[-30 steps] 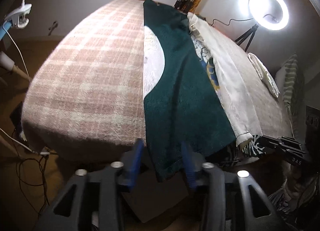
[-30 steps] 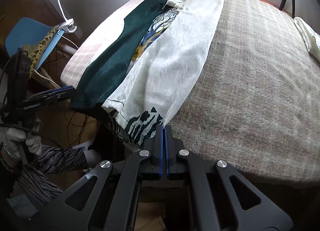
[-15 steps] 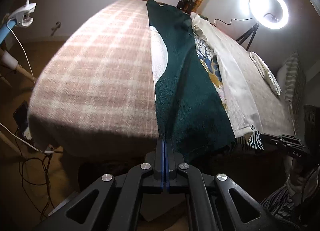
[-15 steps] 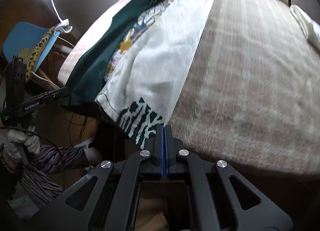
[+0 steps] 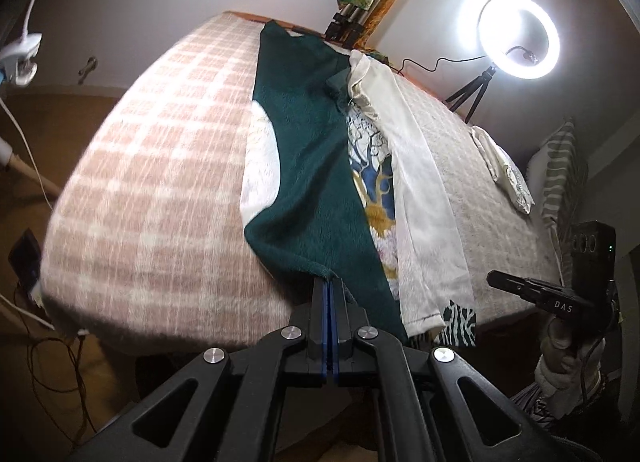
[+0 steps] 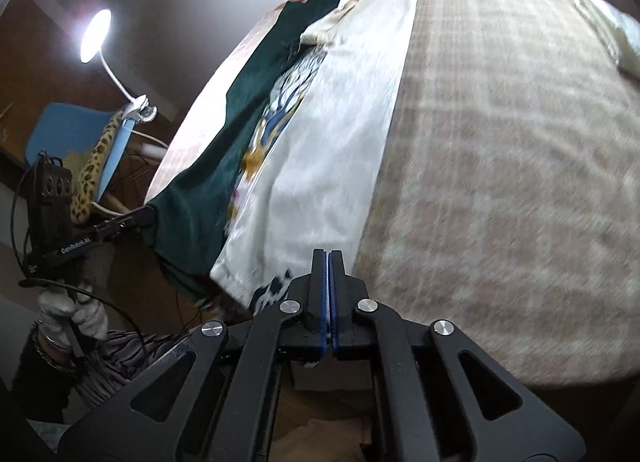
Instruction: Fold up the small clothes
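At table's near edge, green garment hem pinched in left hand-held gripper

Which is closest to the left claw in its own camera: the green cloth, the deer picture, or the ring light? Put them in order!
1. Green cloth: its corner is pinched in the left claw.
2. Deer picture: mid-bed, right of the green.
3. Ring light: far back, upper right.
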The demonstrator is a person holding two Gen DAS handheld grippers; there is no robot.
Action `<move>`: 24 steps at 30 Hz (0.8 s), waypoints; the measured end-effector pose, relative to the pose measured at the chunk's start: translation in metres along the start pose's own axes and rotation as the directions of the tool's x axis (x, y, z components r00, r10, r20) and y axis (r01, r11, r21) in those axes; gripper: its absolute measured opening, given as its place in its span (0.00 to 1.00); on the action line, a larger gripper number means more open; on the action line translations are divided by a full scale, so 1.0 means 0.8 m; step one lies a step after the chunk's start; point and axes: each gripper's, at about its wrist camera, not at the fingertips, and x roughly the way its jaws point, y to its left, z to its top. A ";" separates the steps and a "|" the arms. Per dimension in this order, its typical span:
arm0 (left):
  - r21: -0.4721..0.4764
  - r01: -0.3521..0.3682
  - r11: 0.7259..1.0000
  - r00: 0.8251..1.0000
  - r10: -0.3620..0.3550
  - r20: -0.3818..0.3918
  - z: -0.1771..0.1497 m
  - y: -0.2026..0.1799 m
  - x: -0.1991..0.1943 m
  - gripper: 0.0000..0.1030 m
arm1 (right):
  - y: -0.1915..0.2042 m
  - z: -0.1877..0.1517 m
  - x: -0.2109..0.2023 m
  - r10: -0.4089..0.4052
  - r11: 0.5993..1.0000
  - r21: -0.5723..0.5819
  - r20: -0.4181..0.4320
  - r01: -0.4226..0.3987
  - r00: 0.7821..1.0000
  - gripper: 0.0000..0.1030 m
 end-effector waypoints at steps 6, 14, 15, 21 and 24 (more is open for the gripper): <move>0.007 0.010 1.000 0.999 -0.010 -0.042 -0.015 0.001 0.008 0.00 | -0.007 -0.021 0.006 0.094 0.995 0.021 -0.091 -0.093 0.991 0.33; 0.065 -0.045 0.997 0.997 0.049 -0.066 -0.038 -0.003 0.020 0.00 | 0.005 -0.041 0.019 0.021 0.998 -0.059 -0.093 -0.026 0.995 0.42; 0.067 -0.045 0.997 0.997 0.049 -0.064 -0.037 -0.004 0.020 0.00 | 0.011 -0.042 0.021 -0.005 0.996 -0.089 -0.082 -0.003 0.997 0.39; 0.067 -0.050 0.996 0.997 0.053 -0.050 -0.034 -0.003 0.016 0.00 | 0.030 -0.047 0.029 -0.098 0.975 -0.207 -0.049 0.086 0.994 0.04; 0.057 -0.040 0.998 0.998 0.042 -0.042 -0.028 -0.001 0.013 0.00 | 0.019 -0.041 0.026 -0.052 0.989 -0.139 -0.057 0.044 0.997 0.02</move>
